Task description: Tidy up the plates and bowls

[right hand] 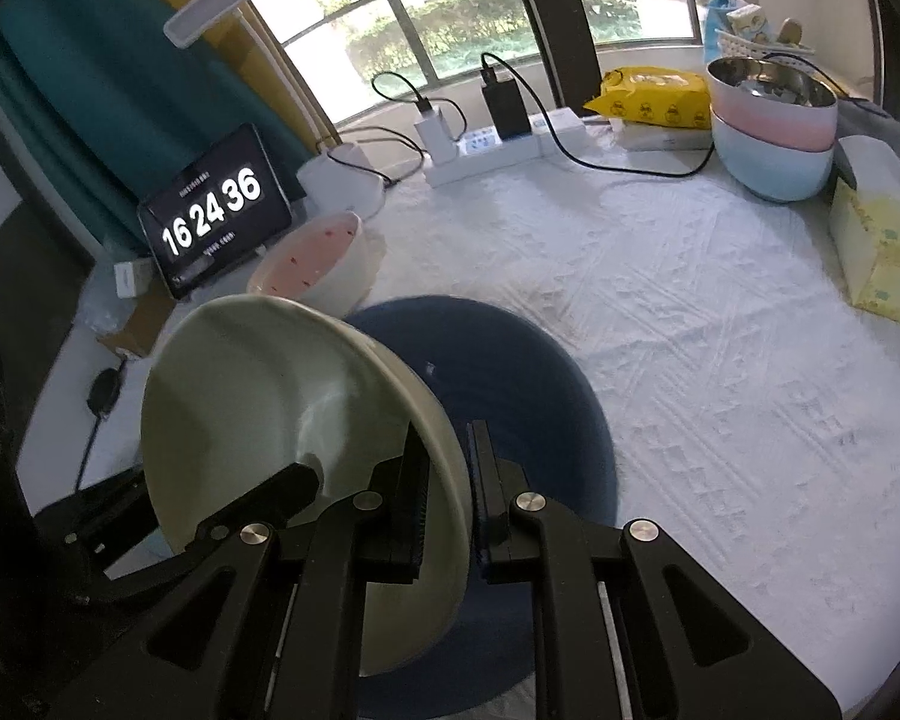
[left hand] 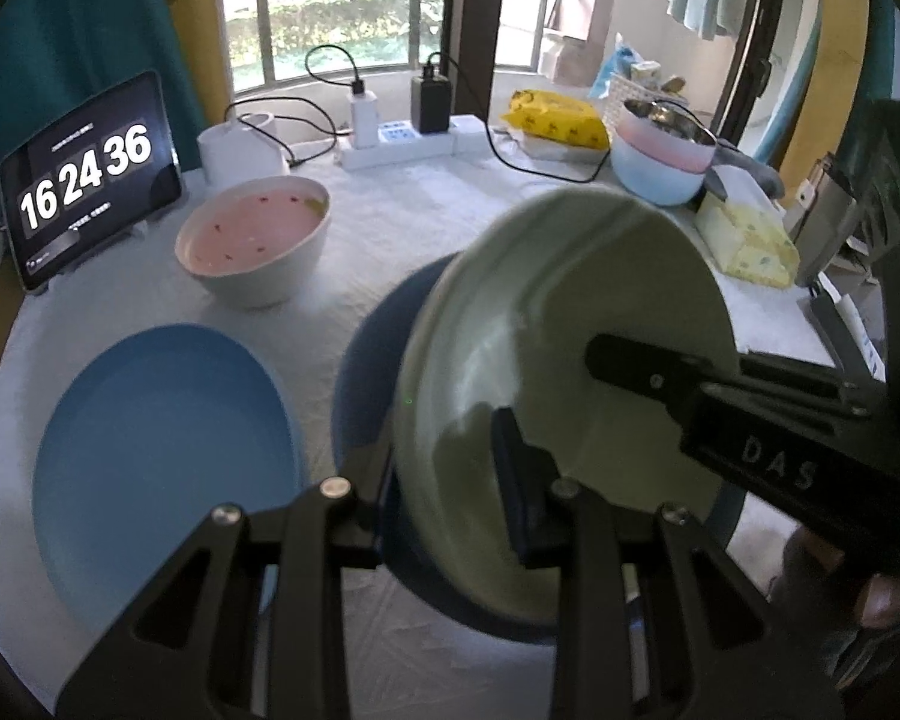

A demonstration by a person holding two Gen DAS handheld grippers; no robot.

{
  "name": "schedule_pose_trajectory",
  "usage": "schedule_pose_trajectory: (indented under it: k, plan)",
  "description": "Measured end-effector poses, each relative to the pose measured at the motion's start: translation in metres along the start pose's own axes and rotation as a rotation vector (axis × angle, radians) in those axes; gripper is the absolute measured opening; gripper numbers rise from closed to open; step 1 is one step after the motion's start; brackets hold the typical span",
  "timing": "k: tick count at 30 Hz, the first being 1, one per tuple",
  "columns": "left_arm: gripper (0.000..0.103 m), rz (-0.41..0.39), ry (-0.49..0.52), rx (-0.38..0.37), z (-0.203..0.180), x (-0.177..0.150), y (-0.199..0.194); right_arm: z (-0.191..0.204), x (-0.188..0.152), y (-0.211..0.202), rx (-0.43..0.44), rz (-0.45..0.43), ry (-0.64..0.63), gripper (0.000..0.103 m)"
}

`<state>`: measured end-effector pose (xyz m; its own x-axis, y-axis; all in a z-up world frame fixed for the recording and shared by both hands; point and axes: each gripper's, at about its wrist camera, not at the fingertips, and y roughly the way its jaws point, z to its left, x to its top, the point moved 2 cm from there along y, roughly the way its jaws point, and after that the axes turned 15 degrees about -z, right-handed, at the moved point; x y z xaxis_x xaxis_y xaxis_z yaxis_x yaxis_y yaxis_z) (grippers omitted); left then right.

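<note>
Stacking step in hand: pale green plate [right hand: 252, 396] carried tilted on edge, low over the dark blue plate [right hand: 510, 360] lying flat on the cloth-covered surface [right hand: 720, 348]. Right hand-held gripper [right hand: 447, 504] pinching the green plate's rim, one pad on each face. Left hand-held gripper [left hand: 444, 501] clamped across the rim on the opposite side, also pinching the plate. Light blue plate [left hand: 162, 456] flat beside the dark one; pink-lined white bowl [left hand: 255, 240] behind, near the tablet clock [left hand: 87, 180]. Pink-and-blue stacked bowls [right hand: 771, 126] at the far right.

Next, probably: level the green plate, centre it over the dark blue one, lower until seated, then release both grips evenly to avoid a clatter or slide.
</note>
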<state>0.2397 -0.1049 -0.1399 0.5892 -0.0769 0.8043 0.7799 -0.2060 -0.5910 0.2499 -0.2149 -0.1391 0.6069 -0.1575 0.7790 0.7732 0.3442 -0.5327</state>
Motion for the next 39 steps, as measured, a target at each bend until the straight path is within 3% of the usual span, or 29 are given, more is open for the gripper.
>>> schedule_pose_trajectory:
  k: [23, 31, 39]
  plan:
    - [0.031, -0.017, 0.020, 0.023, -0.005, 0.004, 0.000, -0.006, 0.002, -0.003, -0.027, 0.016, -0.008, 0.020]
    - [0.031, -0.077, 0.024, 0.019, -0.004, 0.018, -0.010, -0.010, 0.019, -0.020, -0.032, -0.072, -0.012, 0.024]
    - [0.031, -0.068, 0.026, 0.060, -0.002, 0.026, 0.003, -0.016, 0.022, -0.016, 0.014, -0.097, -0.006, 0.024]
